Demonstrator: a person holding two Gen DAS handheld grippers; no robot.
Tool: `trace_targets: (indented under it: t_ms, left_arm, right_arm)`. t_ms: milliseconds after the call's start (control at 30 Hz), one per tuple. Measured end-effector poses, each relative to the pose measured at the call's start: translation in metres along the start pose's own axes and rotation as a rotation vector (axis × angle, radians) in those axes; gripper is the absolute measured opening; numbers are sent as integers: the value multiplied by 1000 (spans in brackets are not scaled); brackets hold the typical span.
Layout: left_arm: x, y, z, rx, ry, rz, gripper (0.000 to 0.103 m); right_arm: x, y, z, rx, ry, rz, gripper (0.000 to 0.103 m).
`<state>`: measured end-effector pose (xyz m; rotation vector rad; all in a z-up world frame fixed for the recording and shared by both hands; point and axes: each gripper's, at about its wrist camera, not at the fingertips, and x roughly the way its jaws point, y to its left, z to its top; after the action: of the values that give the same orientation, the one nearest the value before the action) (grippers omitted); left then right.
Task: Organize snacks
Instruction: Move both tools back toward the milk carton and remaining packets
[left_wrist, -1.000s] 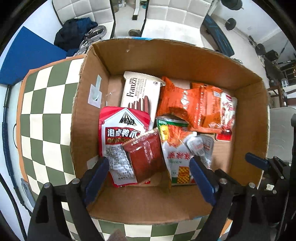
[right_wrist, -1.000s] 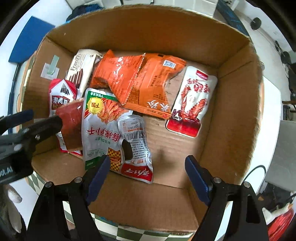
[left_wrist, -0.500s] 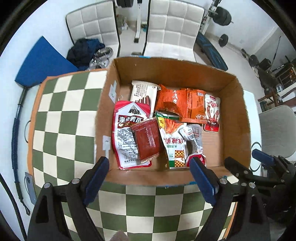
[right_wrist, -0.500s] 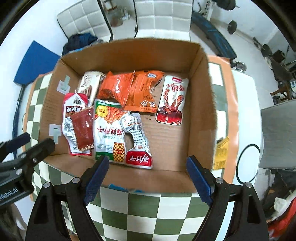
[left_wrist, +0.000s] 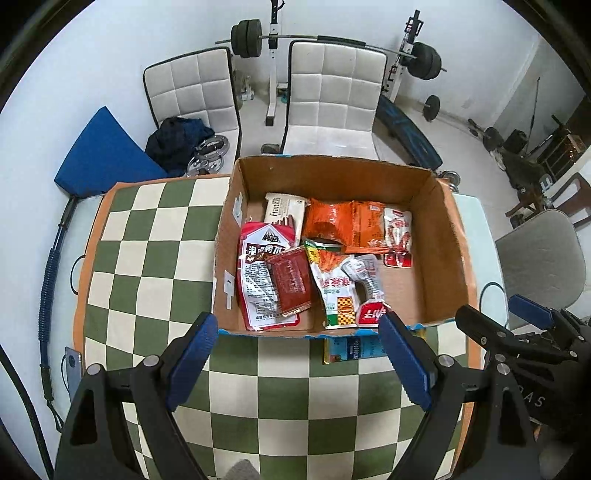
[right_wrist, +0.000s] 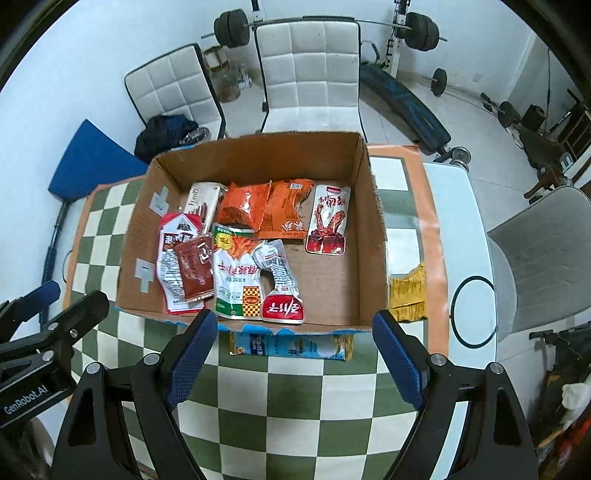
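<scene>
1 cardboard box (right_wrist: 373, 236); 7 snack packets (right_wrist: 236, 275) inside, 2 outside; 2 chairs (right_wrist: 308, 74).

A cardboard box (right_wrist: 373, 221) is seen on the counter (right_wrist: 295, 387), which is covered by a green-and-cream checkered cloth. Snack packets are laid flat inside, crowded toward its left half: a red-and-white pouch (right_wrist: 171, 254) with a dark red sachet (right_wrist: 194, 271) on top, a green-and-white packet (right_wrist: 234, 273), two orange bags (right_wrist: 266, 208), and a red chicken-feet packet (right_wrist: 328, 225) set apart to the right. A blue packet (right_wrist: 291, 345) is partly tucked under the box's near wall. A yellow packet (right_wrist: 408, 295) lies just outside the right wall. The right tool (right_wrist: 293, 354) is held spread wide, empty, before the box.
</scene>
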<state>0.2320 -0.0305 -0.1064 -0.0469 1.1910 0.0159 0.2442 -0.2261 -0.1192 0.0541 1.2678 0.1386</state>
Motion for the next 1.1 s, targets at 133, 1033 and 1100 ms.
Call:
trace_targets:
  t_ms: [133,1033,1100]
  left_arm:
    - [-11,-4,-3,0,-27,-3,89]
    - [117,-23,-81,-87,267,116,89]
    - [120,-24,-82,-89,269,121,89]
  right_arm:
    - [-17,-1,-5,13,-28,15,88]
    - [179,-119,-80,381,131,318,35]
    - [187,-111,-85,343,140,316,24]
